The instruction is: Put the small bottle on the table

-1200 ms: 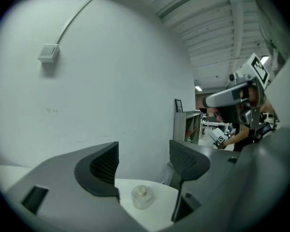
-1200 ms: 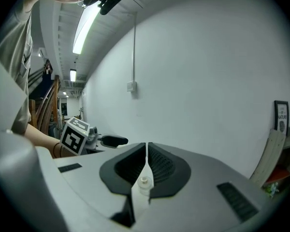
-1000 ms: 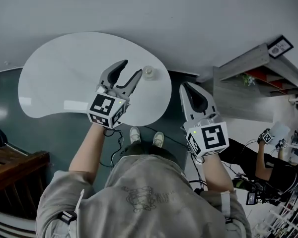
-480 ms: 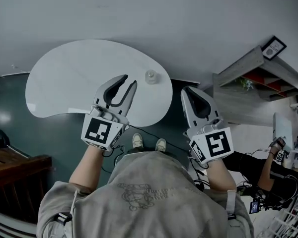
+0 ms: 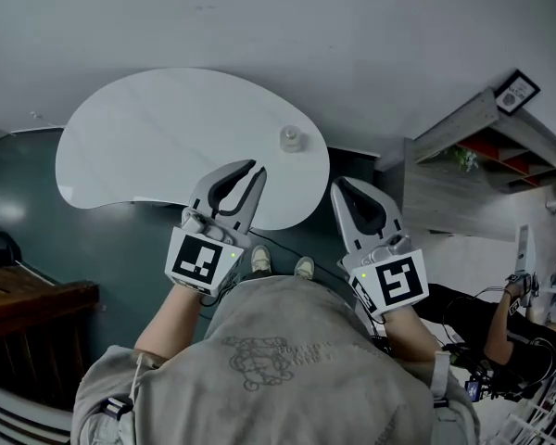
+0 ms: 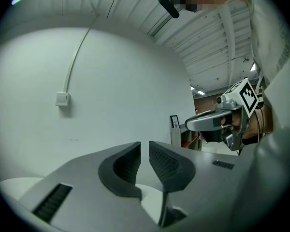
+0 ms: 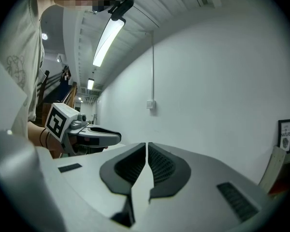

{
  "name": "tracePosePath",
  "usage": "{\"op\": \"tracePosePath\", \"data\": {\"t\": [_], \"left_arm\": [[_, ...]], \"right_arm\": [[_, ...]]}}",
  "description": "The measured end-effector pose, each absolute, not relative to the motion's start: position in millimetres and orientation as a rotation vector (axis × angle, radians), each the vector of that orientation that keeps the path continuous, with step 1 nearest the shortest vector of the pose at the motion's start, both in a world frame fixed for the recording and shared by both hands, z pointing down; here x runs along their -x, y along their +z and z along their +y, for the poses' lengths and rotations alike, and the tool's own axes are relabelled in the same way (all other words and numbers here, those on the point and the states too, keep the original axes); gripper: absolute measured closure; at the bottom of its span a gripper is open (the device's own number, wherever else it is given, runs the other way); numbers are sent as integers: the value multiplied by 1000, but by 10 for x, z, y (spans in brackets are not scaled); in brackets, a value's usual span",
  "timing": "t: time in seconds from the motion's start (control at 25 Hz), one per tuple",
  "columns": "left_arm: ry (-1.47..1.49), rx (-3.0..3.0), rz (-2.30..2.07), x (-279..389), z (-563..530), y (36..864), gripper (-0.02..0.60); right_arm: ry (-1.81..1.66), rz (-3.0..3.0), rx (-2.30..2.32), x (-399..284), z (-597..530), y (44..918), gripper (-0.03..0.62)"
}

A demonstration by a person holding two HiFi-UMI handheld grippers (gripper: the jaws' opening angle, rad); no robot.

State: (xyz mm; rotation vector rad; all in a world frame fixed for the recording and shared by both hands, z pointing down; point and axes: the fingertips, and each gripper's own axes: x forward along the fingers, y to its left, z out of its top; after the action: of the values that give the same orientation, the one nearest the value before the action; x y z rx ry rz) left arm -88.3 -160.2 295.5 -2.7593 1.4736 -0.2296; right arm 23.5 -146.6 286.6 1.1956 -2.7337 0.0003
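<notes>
**Bottle set down on the desk, both tongs free of it**

The small bottle [image 5: 291, 138] stands upright on the desk [image 5: 148, 146], near the desk's right end and close to its wall-side edge. Nothing touches it. It stands in from the rim, a place that looks safe from a knock at the desk's near edge, so the task looks as good as done.

The left tongs [image 5: 253, 169] hang over the desk's near edge at that same right end, tips pointing across the desk toward the bottle but clear of it. The jaws are closing. The left gripper view shows only a thin slit between the ribbed pads, and through that slit only a sliver of desk and the pale wall behind the desk. They hold nothing. Closing on air like this reads as tidying up after a release, not the start of a new grasp.

The right tongs [image 5: 345, 185] sit just off the desk's right end, over the floor rather than the desk top. Their pads meet along their length and hold nothing. Held level and away from the desk, they look parked, since a one-bottle task calls for only one working side.
</notes>
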Motion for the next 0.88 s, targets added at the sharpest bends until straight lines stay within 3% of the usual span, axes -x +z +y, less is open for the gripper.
{"op": "tracePosePath", "data": {"t": [0.88], "left_arm": [[-284,2749,1506,1023,-1350,3157,551]], "right_arm": [[-4,-2709,-1154,-115,-1246,3042,559]]}}
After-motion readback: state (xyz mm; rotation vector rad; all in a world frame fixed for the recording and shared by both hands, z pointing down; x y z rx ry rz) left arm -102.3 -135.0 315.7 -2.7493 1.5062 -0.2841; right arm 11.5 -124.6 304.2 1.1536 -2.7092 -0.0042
